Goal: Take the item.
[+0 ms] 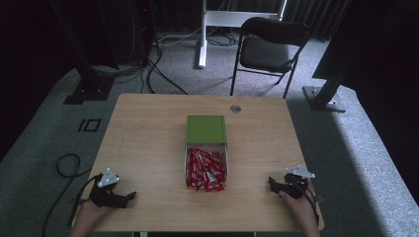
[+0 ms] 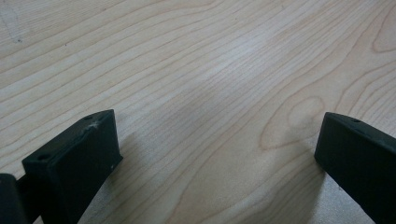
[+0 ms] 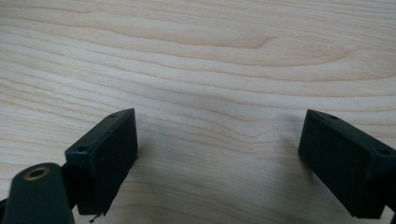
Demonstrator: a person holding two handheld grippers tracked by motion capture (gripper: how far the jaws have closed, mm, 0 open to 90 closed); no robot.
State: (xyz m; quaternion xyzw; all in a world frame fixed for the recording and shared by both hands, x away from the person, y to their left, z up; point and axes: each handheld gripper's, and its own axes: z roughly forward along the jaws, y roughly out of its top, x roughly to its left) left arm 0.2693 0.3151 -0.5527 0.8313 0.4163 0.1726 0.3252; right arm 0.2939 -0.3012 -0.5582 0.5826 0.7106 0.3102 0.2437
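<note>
Dim room, pale wooden table (image 1: 148, 128)

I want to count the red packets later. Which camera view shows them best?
The high view: the red packets lie heaped in the open box at mid-table. Both gripper views face bare wood between open jaws.

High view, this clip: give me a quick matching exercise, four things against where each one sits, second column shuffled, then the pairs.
Things:
1. green lid
2. red packets
3. left gripper
4. folding chair

Places:
A. on the carpet beyond the table's far edge
B. near the table's front left corner
C. mid-table, just beyond the clear box
D. piled inside the clear box

Pairs: 1-C, 2-D, 3-B, 4-A
</note>
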